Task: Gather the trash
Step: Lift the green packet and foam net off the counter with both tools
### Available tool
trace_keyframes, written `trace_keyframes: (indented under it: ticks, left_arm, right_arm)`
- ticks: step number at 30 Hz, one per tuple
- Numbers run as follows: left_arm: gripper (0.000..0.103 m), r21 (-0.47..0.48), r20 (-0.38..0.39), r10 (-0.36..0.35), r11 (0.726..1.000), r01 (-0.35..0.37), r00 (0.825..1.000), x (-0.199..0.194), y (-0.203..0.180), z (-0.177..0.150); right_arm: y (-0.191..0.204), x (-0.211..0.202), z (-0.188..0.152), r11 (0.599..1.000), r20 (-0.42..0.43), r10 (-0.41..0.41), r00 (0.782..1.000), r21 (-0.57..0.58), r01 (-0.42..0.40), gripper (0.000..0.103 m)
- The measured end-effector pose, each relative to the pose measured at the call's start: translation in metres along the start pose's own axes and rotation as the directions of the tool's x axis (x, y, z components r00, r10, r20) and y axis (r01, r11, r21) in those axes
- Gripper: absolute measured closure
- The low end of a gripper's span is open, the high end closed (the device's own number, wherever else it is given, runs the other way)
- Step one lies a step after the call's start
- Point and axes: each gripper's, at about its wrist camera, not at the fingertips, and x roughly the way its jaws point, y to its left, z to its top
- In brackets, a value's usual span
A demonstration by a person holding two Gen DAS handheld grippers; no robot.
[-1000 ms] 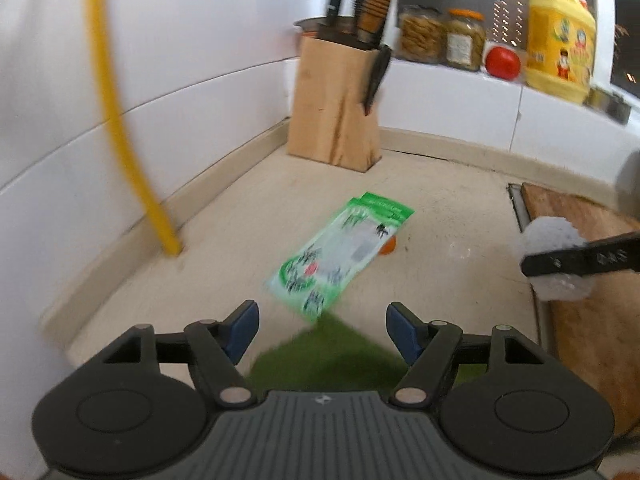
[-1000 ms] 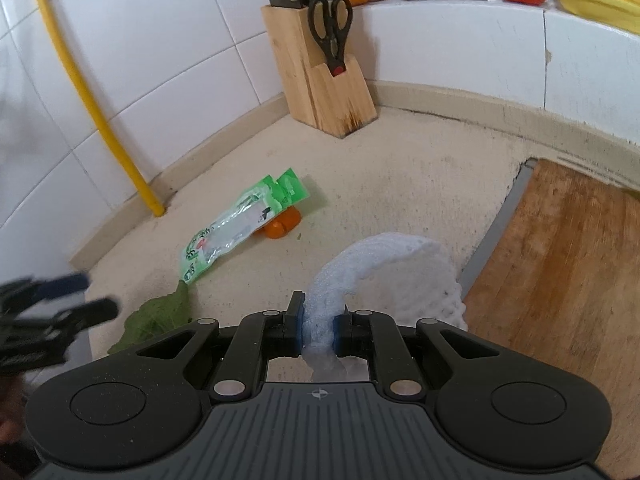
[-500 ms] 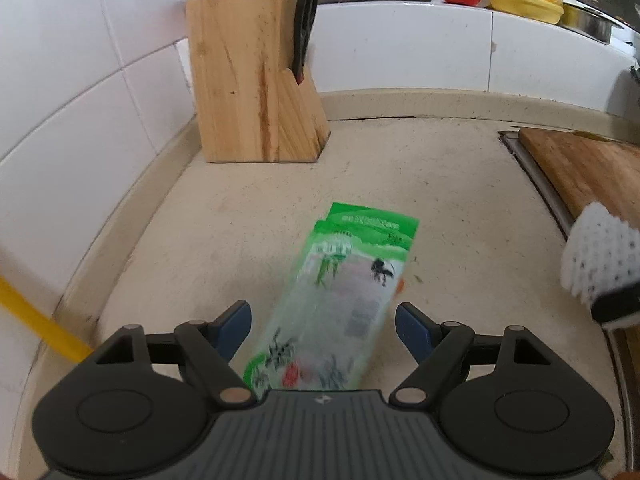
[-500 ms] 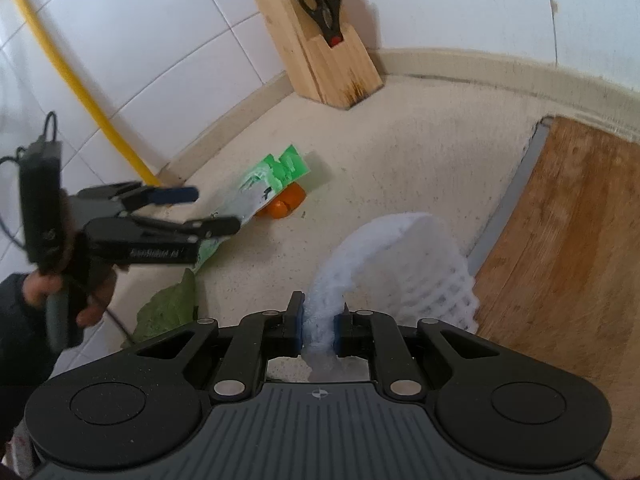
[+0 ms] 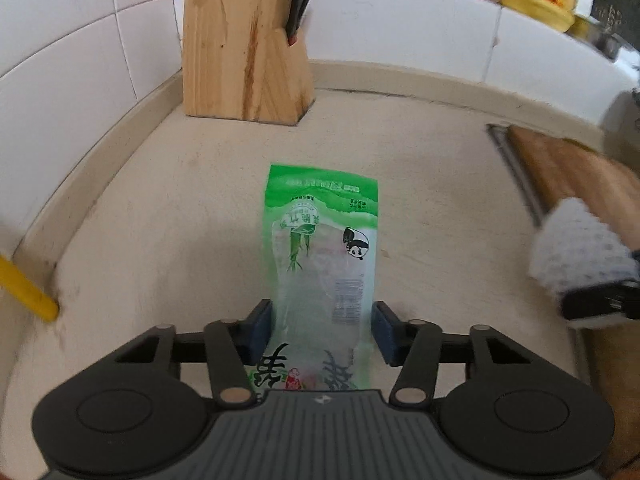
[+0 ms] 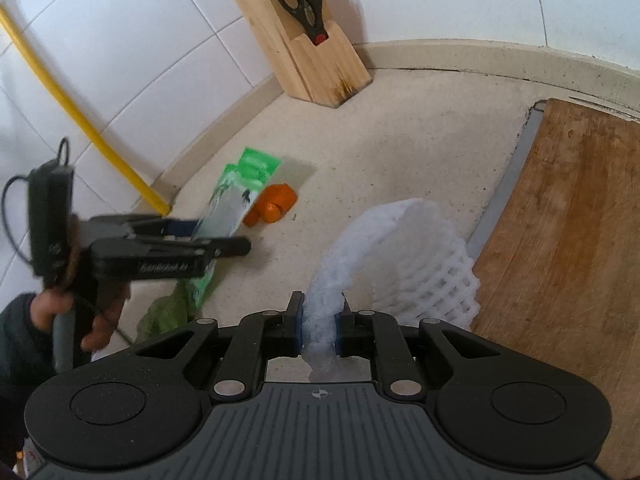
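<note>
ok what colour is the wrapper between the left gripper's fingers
Green and clear, with a small panda print; the wrapper shows best in the left wrist view.

A green and clear plastic wrapper (image 5: 324, 264) lies lengthwise on the beige counter, its near end between 2 blue pads. A white foam fruit net (image 6: 400, 264) is pinched at 1 edge, its open mesh cup beside the wooden board.

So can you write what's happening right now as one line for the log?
left gripper: open around green wrapper, not shut yet | right gripper: shut on white foam net | orange piece: on counter
</note>
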Motion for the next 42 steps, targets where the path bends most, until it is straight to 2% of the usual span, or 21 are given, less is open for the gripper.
trace_keyframes:
  ticks: [3, 6, 11, 13, 15, 17, 19, 20, 21, 26, 29, 31, 32, 33, 34, 37, 42]
  left_arm:
    - [0.058, -0.023, 0.024, -0.019, 1.000, 0.019, 1.000, -0.019, -0.009, -0.010]
    - [0.058, -0.084, 0.051, -0.022, 0.996, 0.026, 0.998, -0.036, -0.003, -0.017]
    - [0.052, -0.207, 0.058, 0.027, 0.978, -0.015, 0.998, -0.047, 0.025, -0.023]
    - [0.047, -0.206, 0.049, 0.046, 0.978, -0.035, 0.998, -0.046, 0.025, -0.023]
    - [0.042, -0.161, 0.047, 0.100, 0.983, -0.092, 0.994, -0.043, 0.016, -0.023]
    - [0.040, -0.129, 0.041, 0.130, 0.984, -0.124, 0.991, -0.038, 0.011, -0.024]
    - [0.038, -0.111, 0.021, 0.140, 0.984, -0.137, 0.990, -0.030, 0.010, -0.023]
    - [0.038, -0.102, 0.012, 0.149, 0.984, -0.147, 0.989, -0.027, 0.010, -0.024]
    - [0.038, -0.095, 0.002, 0.163, 0.982, -0.162, 0.987, -0.024, 0.012, -0.024]
    - [0.036, -0.063, -0.026, 0.212, 0.975, -0.213, 0.977, -0.014, 0.015, -0.027]
    - [0.026, -0.072, -0.043, 0.195, 0.978, -0.198, 0.980, -0.008, 0.018, -0.028]
    - [0.028, -0.109, -0.039, 0.183, 0.976, -0.186, 0.982, -0.004, 0.022, -0.028]
    - [0.036, -0.126, -0.038, 0.171, 0.977, -0.175, 0.984, -0.004, 0.022, -0.028]
    - [0.041, -0.141, -0.035, 0.157, 0.977, -0.161, 0.987, -0.004, 0.023, -0.028]
    - [0.046, -0.158, -0.037, 0.148, 0.976, -0.152, 0.988, -0.005, 0.023, -0.027]
    - [0.061, -0.166, -0.044, 0.146, 0.974, -0.151, 0.988, -0.007, 0.020, -0.027]
    - [0.070, -0.202, -0.015, 0.136, 0.970, -0.137, 0.991, -0.025, 0.021, -0.024]
  right_arm:
    - [0.004, 0.000, -0.003, 1.000, -0.006, 0.010, 1.000, -0.007, -0.010, 0.083]
    - [0.008, 0.004, -0.004, 1.000, -0.020, 0.018, 1.000, -0.020, -0.018, 0.084]
    - [0.015, 0.021, -0.002, 0.998, -0.043, 0.004, 0.999, -0.067, -0.007, 0.083]
    - [0.017, 0.031, -0.001, 0.997, -0.051, -0.011, 0.999, -0.080, 0.007, 0.078]
    - [0.018, 0.039, 0.001, 0.994, -0.054, -0.032, 0.998, -0.105, 0.027, 0.077]
    - [0.022, 0.041, 0.002, 0.990, -0.040, -0.043, 0.998, -0.133, 0.037, 0.071]
    - [0.025, 0.041, 0.004, 0.986, -0.029, -0.054, 0.998, -0.160, 0.049, 0.054]
    - [0.027, 0.041, 0.004, 0.983, -0.020, -0.067, 0.998, -0.175, 0.062, 0.042]
    - [0.029, 0.041, 0.004, 0.978, -0.016, -0.076, 0.997, -0.195, 0.071, 0.039]
    - [0.031, 0.044, 0.003, 0.968, -0.006, -0.105, 0.995, -0.229, 0.101, 0.032]
    - [0.032, 0.045, 0.002, 0.966, -0.001, -0.107, 0.994, -0.237, 0.104, 0.032]
    - [0.034, 0.045, 0.002, 0.960, 0.009, -0.129, 0.992, -0.250, 0.127, 0.038]
    - [0.035, 0.045, 0.001, 0.958, 0.010, -0.139, 0.990, -0.252, 0.137, 0.052]
    - [0.034, 0.045, 0.002, 0.961, 0.000, -0.138, 0.990, -0.242, 0.134, 0.071]
    - [0.032, 0.044, 0.004, 0.968, -0.014, -0.128, 0.992, -0.221, 0.122, 0.084]
    - [0.025, 0.039, 0.002, 0.980, -0.024, -0.115, 0.993, -0.169, 0.109, 0.087]
    - [0.023, 0.020, 0.004, 0.990, 0.017, -0.077, 0.997, -0.115, 0.079, 0.087]
